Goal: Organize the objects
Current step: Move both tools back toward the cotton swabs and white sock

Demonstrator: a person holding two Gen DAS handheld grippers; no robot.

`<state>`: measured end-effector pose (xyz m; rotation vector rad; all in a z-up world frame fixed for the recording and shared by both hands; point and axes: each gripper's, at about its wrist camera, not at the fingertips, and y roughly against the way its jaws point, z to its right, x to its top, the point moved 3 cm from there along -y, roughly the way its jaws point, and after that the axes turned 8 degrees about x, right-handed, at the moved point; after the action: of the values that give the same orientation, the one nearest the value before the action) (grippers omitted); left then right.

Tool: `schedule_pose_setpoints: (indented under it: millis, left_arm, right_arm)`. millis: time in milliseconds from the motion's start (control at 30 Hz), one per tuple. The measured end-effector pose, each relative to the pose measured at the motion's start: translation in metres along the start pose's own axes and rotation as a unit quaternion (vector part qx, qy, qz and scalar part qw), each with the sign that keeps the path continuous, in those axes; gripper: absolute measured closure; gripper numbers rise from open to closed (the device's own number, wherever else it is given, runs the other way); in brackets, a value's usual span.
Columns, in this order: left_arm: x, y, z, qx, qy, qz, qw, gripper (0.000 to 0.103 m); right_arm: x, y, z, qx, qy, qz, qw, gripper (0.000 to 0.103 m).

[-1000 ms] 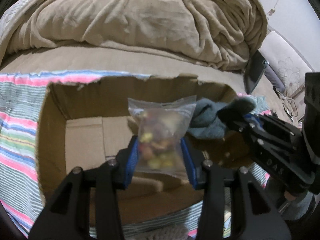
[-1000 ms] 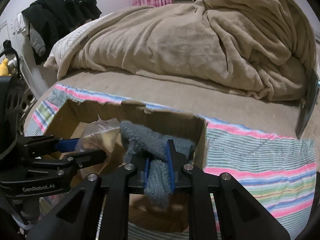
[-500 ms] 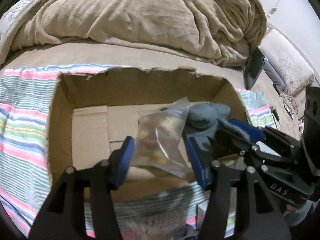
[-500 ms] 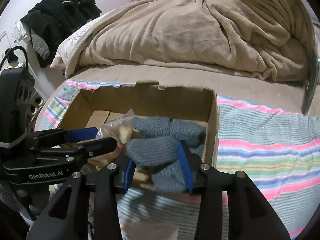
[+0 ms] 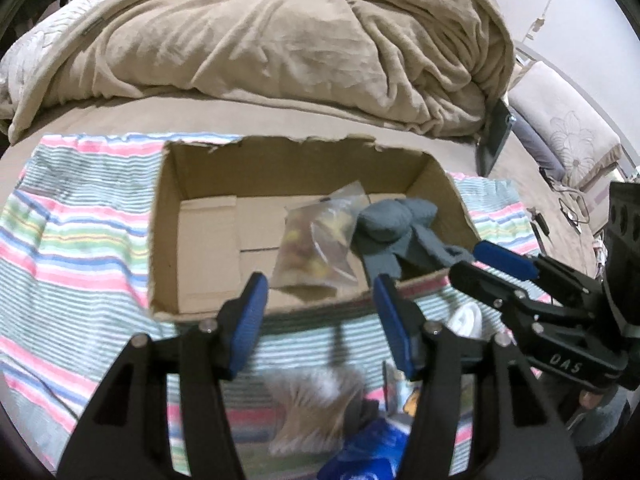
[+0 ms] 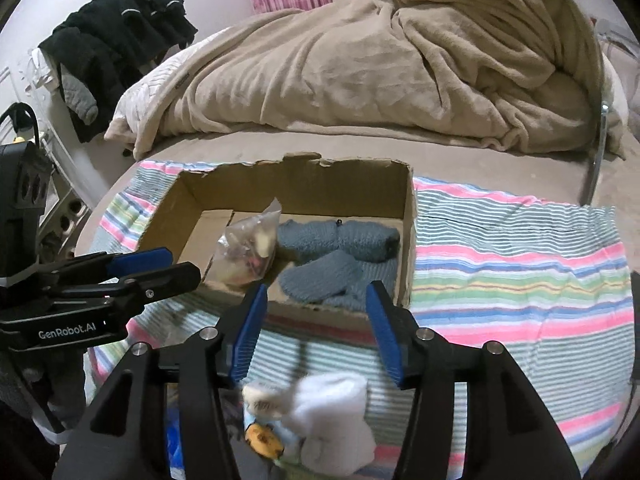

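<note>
An open cardboard box [image 5: 168, 232] [image 6: 406, 208] sits on a striped cloth on the bed. Inside it lie a clear bag of snacks [image 5: 316, 244] [image 6: 248, 248] and grey-blue knitted socks [image 5: 394, 232] [image 6: 340, 252] to its right. My left gripper [image 5: 318, 320] is open and empty, just in front of the box's near wall. My right gripper [image 6: 314, 332] is open and empty, also in front of the box. Each gripper shows in the other's view, the right gripper [image 5: 496, 268] at the right and the left gripper [image 6: 160, 268] at the left.
A rumpled beige blanket [image 5: 280, 40] fills the bed behind the box. Loose items lie near me on the striped cloth [image 6: 520, 272]: a white sock [image 6: 332, 420], a furry brown thing [image 5: 316, 404], a blue packet [image 5: 360, 452], a white lid [image 5: 466, 320]. Dark clothes [image 6: 116, 40] hang at the left.
Both grippers opened and let go of the snack bag and the socks, which now lie in the box. Both grippers drew back toward me, out of the box.
</note>
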<state>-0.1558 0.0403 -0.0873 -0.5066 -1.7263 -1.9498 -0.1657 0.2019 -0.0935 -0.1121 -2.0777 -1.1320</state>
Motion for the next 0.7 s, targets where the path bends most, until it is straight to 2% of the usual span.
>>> schedule_pose_setpoints:
  millis: [67, 400, 700]
  left_arm:
    - [-0.004, 0.009, -0.001, -0.001, 0.001, 0.007, 1.0, 0.036]
    - [-0.026, 0.039, -0.003, -0.007, -0.001, 0.027, 0.9996, 0.034]
    - [-0.054, 0.046, -0.009, 0.001, -0.003, 0.015, 0.9999, 0.034]
  right_arm:
    - [-0.002, 0.006, -0.004, -0.002, 0.003, 0.002, 1.0, 0.039]
    - [-0.012, 0.039, -0.023, -0.008, 0.014, 0.018, 1.0, 0.037]
    - [-0.029, 0.056, -0.029, -0.011, 0.013, 0.018, 1.0, 0.037]
